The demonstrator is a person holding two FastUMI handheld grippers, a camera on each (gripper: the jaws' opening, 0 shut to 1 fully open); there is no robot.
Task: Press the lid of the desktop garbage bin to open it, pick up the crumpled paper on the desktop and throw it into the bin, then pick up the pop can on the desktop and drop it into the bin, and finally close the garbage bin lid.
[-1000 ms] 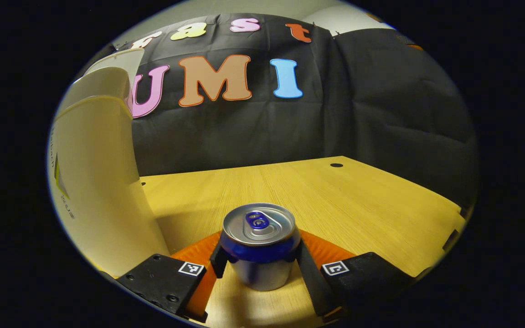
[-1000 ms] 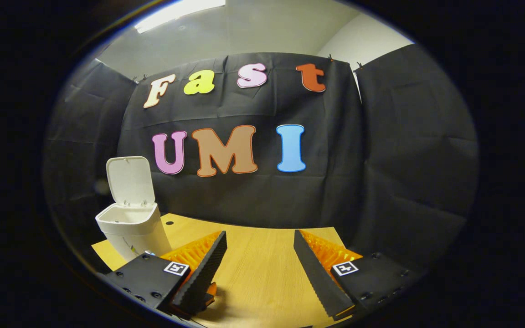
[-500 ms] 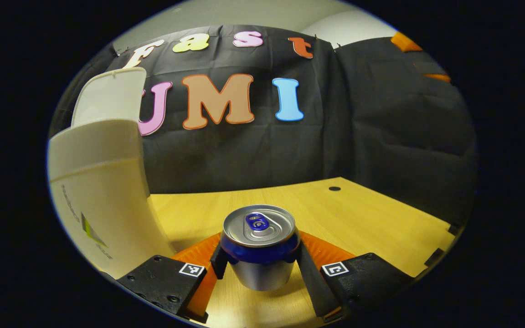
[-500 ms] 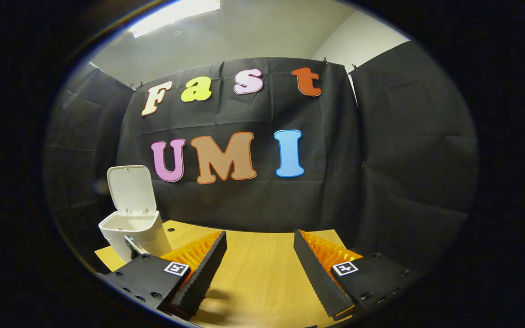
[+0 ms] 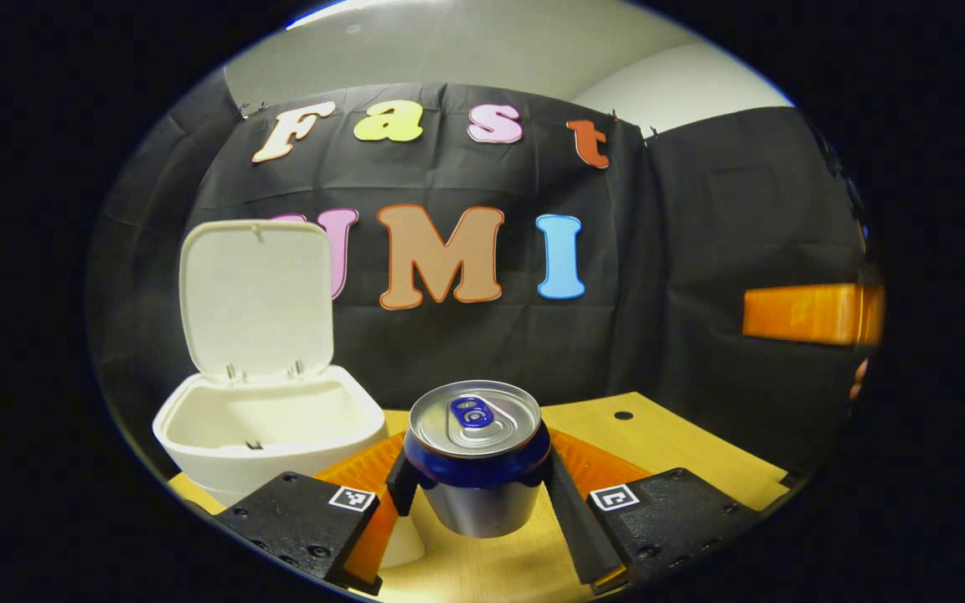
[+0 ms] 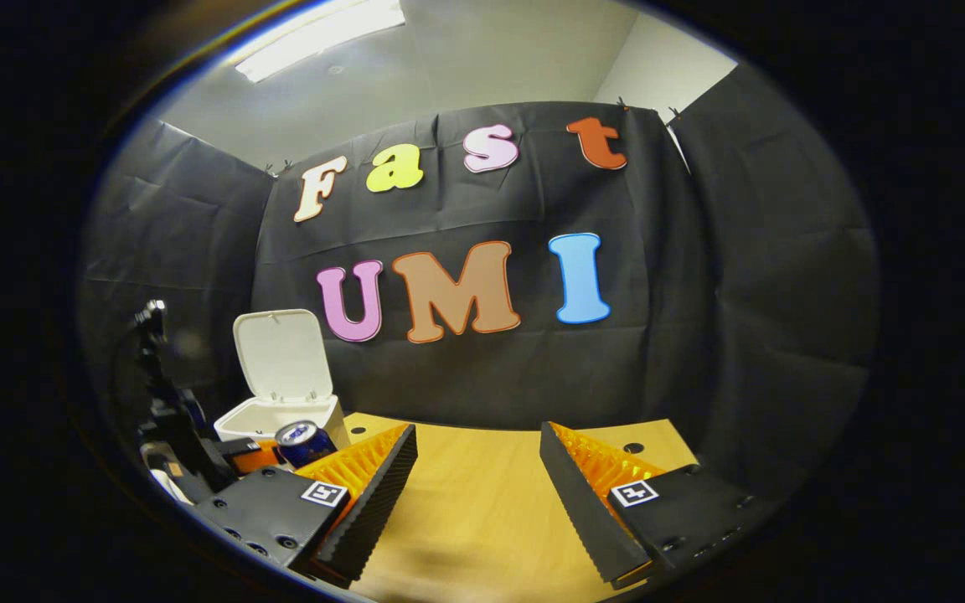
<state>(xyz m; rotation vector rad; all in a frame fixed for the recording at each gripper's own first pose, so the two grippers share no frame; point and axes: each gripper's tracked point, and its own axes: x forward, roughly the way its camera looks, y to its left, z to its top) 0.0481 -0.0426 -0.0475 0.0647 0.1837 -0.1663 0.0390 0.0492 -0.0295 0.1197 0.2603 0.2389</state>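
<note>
The white garbage bin point(image 5: 269, 423) stands lid-up, its visible interior bare. Just right of it, the left tool point(image 5: 476, 494) pinches the blue-and-silver pop can point(image 5: 476, 452) above the desk point(image 5: 683, 448). The right tool point(image 6: 478, 494) is spread.

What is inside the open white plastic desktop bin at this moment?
In the left gripper view the white plastic bin stands with its lid raised; only bare inner walls show. Its bottom is hidden by the front rim, so whether crumpled paper lies inside cannot be told.

Both views face the booth wall, low over table point(image 6: 482, 502), sharing bin point(image 5: 269, 423).
</note>
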